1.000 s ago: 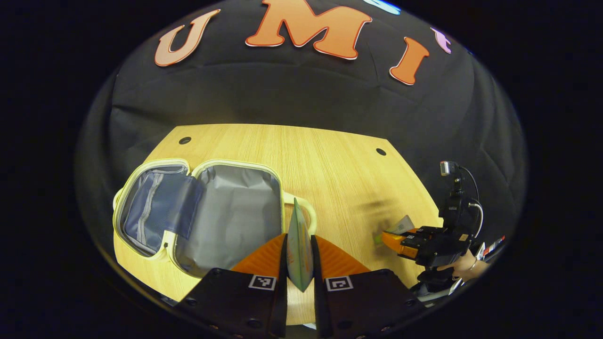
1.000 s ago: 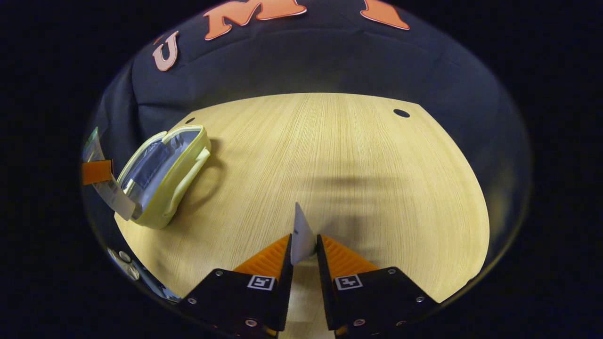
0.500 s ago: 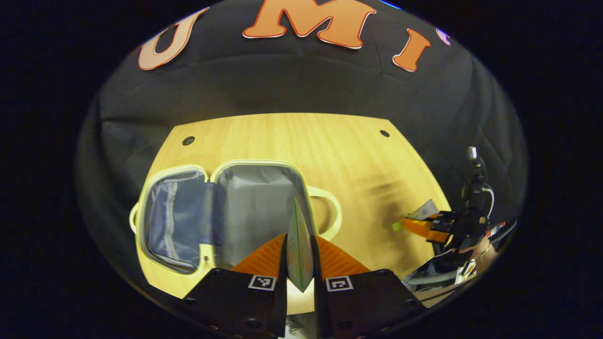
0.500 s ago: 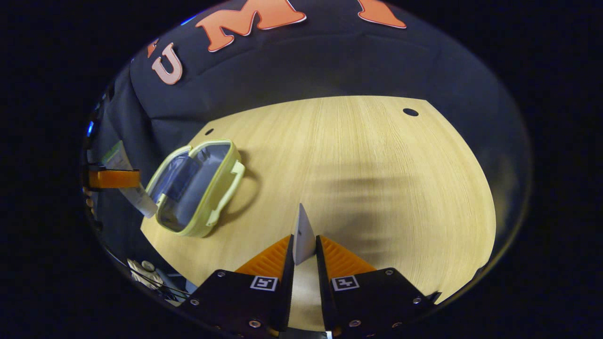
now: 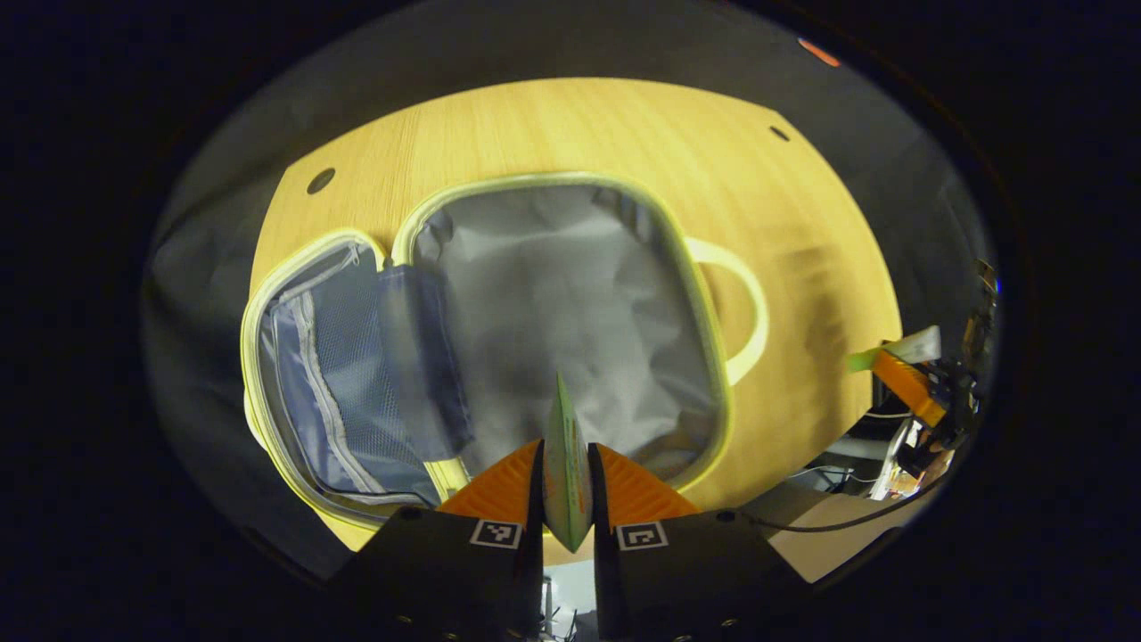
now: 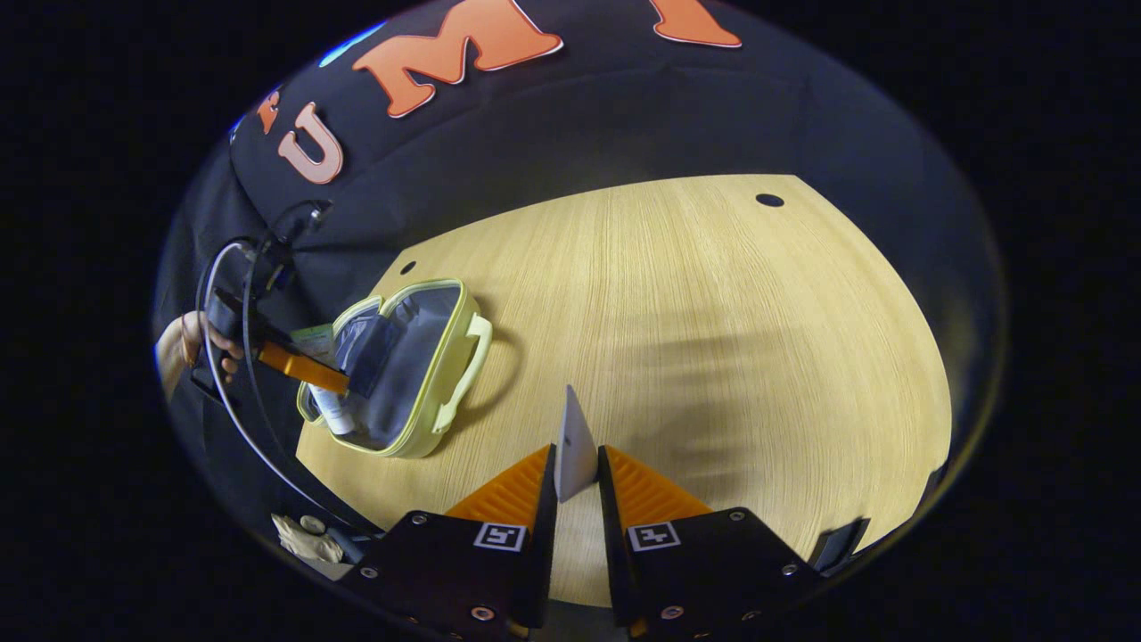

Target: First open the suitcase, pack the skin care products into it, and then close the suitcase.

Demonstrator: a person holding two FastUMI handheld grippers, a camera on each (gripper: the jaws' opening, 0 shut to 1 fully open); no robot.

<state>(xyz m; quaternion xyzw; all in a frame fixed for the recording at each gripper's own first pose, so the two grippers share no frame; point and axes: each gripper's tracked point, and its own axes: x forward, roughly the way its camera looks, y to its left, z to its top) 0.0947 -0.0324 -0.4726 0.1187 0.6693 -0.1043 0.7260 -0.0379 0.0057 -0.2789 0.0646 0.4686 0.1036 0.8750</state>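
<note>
My left gripper (image 5: 565, 477) grips a green tube (image 5: 565, 464) upright, directly above the open suitcase (image 5: 570, 312); my right gripper (image 6: 575, 477), farther off, clamps a white tube (image 6: 575, 446).

Green tube (image 5: 565, 473) between jaws above open suitcase (image 5: 570, 303)

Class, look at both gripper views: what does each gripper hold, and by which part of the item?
The left gripper pinches a flat green tube near its crimped end, above the open suitcase. The right gripper clamps a white tube the same way.

Wooden table (image 6: 713, 294), black cloth wall (image 6: 579, 125)
</note>
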